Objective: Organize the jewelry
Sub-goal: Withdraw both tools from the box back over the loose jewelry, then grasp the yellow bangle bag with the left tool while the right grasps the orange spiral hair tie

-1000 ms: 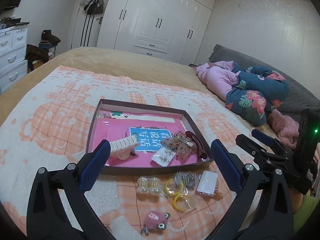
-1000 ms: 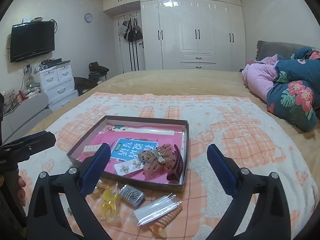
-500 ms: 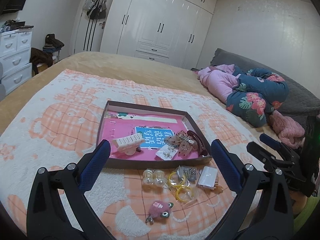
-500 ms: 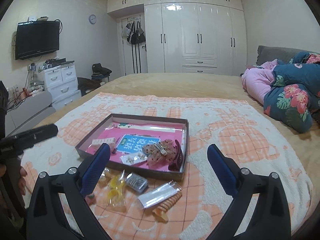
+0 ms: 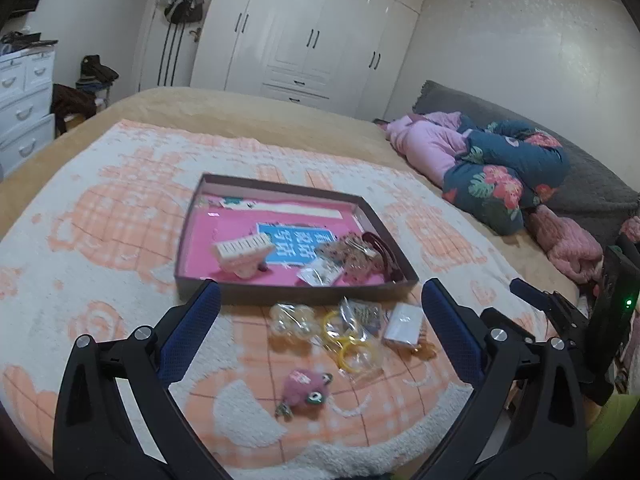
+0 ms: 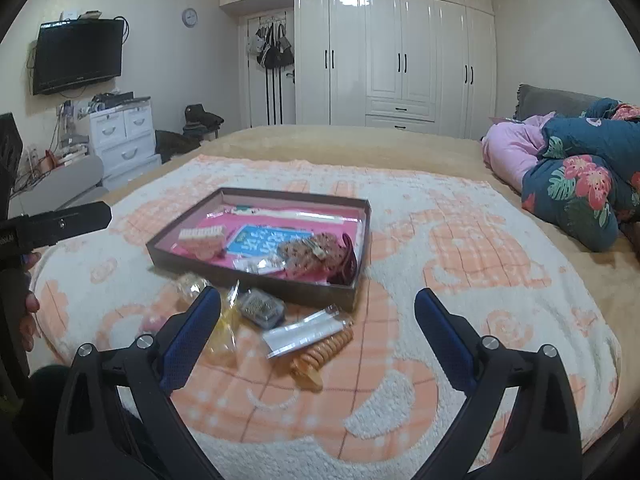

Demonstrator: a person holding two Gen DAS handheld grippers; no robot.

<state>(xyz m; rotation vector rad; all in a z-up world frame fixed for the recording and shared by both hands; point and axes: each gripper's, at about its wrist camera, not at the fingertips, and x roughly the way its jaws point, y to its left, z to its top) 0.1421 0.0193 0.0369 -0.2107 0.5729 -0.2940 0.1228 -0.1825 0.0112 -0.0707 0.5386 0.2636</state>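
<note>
Both views have pulled back from the tray (image 5: 304,294) — my left gripper (image 5: 316,312) and right gripper (image 6: 318,312) hang spread wide, empty, low in frame.

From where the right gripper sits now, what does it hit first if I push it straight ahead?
Probably the clear packet lying over the orange coil hair tie, between the open right gripper fingers; the tray lies beyond. Depth is uncertain.

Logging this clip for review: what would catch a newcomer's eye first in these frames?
The shallow brown tray with its bright pink floor, mid-blanket, holding hair clips. Next, the loose bagged trinkets along its near edge: yellow rings and a pink plush charm. Both grippers, left and right, hang open and empty.
</note>
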